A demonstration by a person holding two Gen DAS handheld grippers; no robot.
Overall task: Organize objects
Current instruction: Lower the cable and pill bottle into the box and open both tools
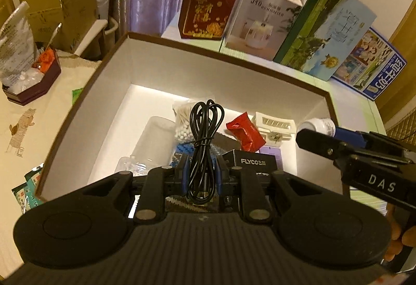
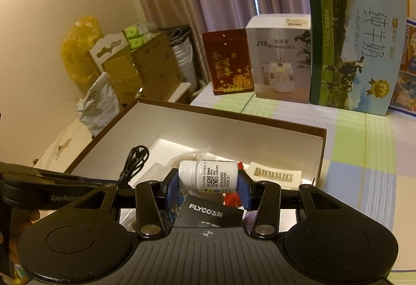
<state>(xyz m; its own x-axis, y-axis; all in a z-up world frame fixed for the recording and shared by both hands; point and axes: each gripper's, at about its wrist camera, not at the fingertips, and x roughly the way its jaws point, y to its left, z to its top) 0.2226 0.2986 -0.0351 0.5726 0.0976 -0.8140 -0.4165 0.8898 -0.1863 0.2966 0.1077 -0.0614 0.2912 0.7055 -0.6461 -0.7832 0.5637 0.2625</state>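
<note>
- Left tongs [image 1: 201, 170] clamped a coiled black cable [image 1: 205, 134] above the open box [image 1: 234, 58].
- Right tongs [image 2: 207, 186] gripped a white bottle [image 2: 208, 175] sideways, over the box.

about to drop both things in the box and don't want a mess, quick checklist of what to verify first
1. Left gripper shut on the coiled black cable: ok.
2. Right gripper shut on the small white plastic bottle, held sideways between the pads: ok.
3. Both loads over the open brown-rimmed white cardboard box: ok.
4. Bare floor left in the box for them: ok at the far end; the near part is crowded by the black FLYCO carton and red wrapper.
5. Bottle cap tight: cannot tell.
6. The two grippers apart: ok.
</note>
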